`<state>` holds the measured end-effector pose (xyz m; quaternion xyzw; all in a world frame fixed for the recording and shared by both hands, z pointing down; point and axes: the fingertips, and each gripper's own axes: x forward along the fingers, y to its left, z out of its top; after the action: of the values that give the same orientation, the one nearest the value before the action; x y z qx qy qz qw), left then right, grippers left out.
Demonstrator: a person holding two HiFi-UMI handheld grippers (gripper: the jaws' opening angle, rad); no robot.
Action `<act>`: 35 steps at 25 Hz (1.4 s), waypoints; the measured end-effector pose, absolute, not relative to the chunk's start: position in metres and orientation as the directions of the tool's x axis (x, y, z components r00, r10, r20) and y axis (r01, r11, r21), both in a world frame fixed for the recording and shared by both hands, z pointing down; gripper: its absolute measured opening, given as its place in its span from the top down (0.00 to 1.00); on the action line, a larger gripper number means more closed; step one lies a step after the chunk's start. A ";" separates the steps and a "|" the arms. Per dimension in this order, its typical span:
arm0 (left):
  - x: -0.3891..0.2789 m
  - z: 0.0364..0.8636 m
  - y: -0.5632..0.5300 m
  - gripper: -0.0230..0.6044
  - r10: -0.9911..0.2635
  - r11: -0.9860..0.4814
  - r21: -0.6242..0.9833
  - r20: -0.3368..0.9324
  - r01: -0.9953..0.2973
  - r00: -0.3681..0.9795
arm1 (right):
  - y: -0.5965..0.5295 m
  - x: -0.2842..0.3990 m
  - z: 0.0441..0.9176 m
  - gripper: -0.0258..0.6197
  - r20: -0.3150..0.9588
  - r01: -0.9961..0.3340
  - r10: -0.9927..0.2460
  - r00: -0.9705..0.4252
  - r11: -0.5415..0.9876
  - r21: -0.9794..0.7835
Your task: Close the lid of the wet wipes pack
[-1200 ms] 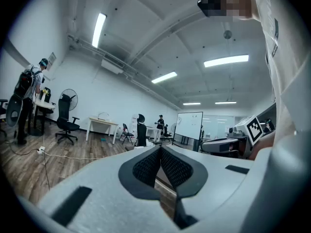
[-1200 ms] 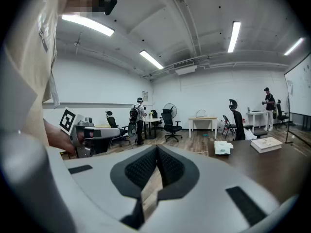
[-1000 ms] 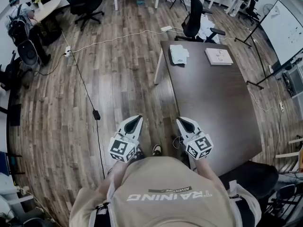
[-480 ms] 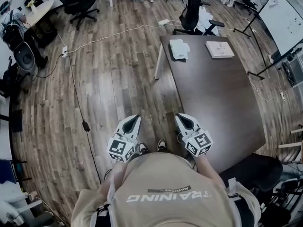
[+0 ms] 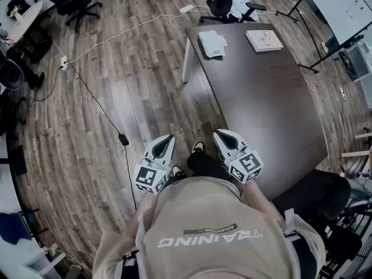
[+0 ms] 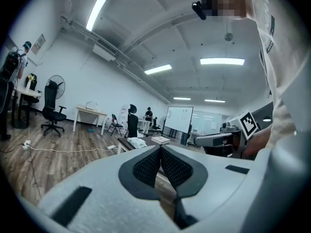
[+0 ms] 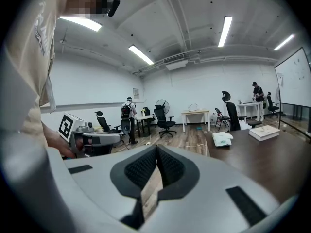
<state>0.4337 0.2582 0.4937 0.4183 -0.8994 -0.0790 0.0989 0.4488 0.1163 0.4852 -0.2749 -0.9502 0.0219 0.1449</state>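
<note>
Far ahead of the clenched, empty jaws of left gripper [image 5: 170,138] and right gripper [image 5: 218,133], wet wipes pack [image 5: 211,43] sits on worktop [image 5: 261,97]: pale, soft, rumpled, lid unreadable.

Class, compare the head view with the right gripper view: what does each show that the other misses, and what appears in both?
Only the head view: the black floor cable with its adapter and the person's shoes.
Only the right gripper view: ceiling strip lights, a standing fan and a distant person wearing a backpack.
Both: the dark table, the wet wipes pack and a white book at its far end, plus the left gripper and right gripper, both held short of the pack.
</note>
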 end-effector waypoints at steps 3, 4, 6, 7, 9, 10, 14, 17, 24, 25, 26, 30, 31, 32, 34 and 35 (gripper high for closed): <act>0.413 0.497 0.255 0.95 -0.762 0.645 0.237 0.132 -0.726 -0.634 | 0.113 0.426 0.487 0.94 0.267 0.523 0.540 -0.799 0.841 -0.135; 0.405 0.498 0.255 0.95 -0.757 0.651 0.240 0.140 -0.720 -0.638 | 0.113 0.417 0.488 0.94 0.268 0.529 0.546 -0.794 0.837 -0.139; 0.388 0.498 0.257 0.95 -0.745 0.665 0.237 0.155 -0.708 -0.649 | 0.114 0.396 0.490 0.94 0.262 0.539 0.559 -0.786 0.829 -0.152; 0.377 0.497 0.258 0.95 -0.738 0.674 0.231 0.163 -0.702 -0.655 | 0.115 0.383 0.491 0.94 0.254 0.543 0.566 -0.784 0.824 -0.160; 0.355 0.495 0.257 0.95 -0.726 0.688 0.215 0.180 -0.693 -0.664 | 0.114 0.355 0.493 0.94 0.234 0.550 0.577 -0.782 0.816 -0.177; 0.344 0.495 0.255 0.95 -0.722 0.692 0.206 0.187 -0.692 -0.666 | 0.112 0.341 0.493 0.94 0.224 0.554 0.583 -0.781 0.812 -0.182; 0.300 0.489 0.233 0.95 -0.718 0.693 0.137 0.215 -0.708 -0.662 | 0.100 0.286 0.489 0.94 0.186 0.582 0.610 -0.771 0.792 -0.183; 0.272 0.478 0.209 0.95 -0.727 0.680 0.102 0.222 -0.726 -0.650 | 0.085 0.252 0.485 0.94 0.168 0.592 0.625 -0.762 0.778 -0.208; 0.217 0.474 0.173 0.95 -0.718 0.693 0.158 0.248 -0.704 -0.651 | 0.053 0.188 0.498 0.94 0.159 0.586 0.634 -0.757 0.766 -0.265; 0.211 0.471 0.169 0.95 -0.720 0.691 0.163 0.243 -0.704 -0.650 | 0.049 0.182 0.501 0.94 0.161 0.583 0.635 -0.755 0.764 -0.279; 0.204 0.468 0.166 0.95 -0.719 0.693 0.175 0.234 -0.700 -0.654 | 0.045 0.175 0.504 0.94 0.165 0.577 0.635 -0.754 0.762 -0.295; 0.180 0.466 0.166 0.95 -0.700 0.714 0.195 0.222 -0.673 -0.679 | 0.040 0.155 0.511 0.94 0.187 0.572 0.634 -0.751 0.765 -0.295; 0.176 0.467 0.166 0.95 -0.699 0.715 0.198 0.222 -0.670 -0.680 | 0.043 0.152 0.513 0.94 0.193 0.581 0.638 -0.746 0.764 -0.279; 0.171 0.467 0.167 0.95 -0.700 0.714 0.200 0.223 -0.670 -0.679 | 0.045 0.149 0.514 0.94 0.199 0.589 0.642 -0.741 0.762 -0.269; 0.161 0.468 0.169 0.95 -0.705 0.709 0.198 0.223 -0.677 -0.673 | 0.049 0.143 0.519 0.94 0.213 0.594 0.647 -0.732 0.760 -0.266; 0.156 0.469 0.170 0.95 -0.708 0.706 0.195 0.222 -0.681 -0.670 | 0.051 0.139 0.522 0.94 0.222 0.592 0.646 -0.730 0.760 -0.266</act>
<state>0.1557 0.1695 0.4692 0.3808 -0.9125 -0.0477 0.1415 0.1395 0.0508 0.5220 -0.3345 -0.9258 0.0887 0.1521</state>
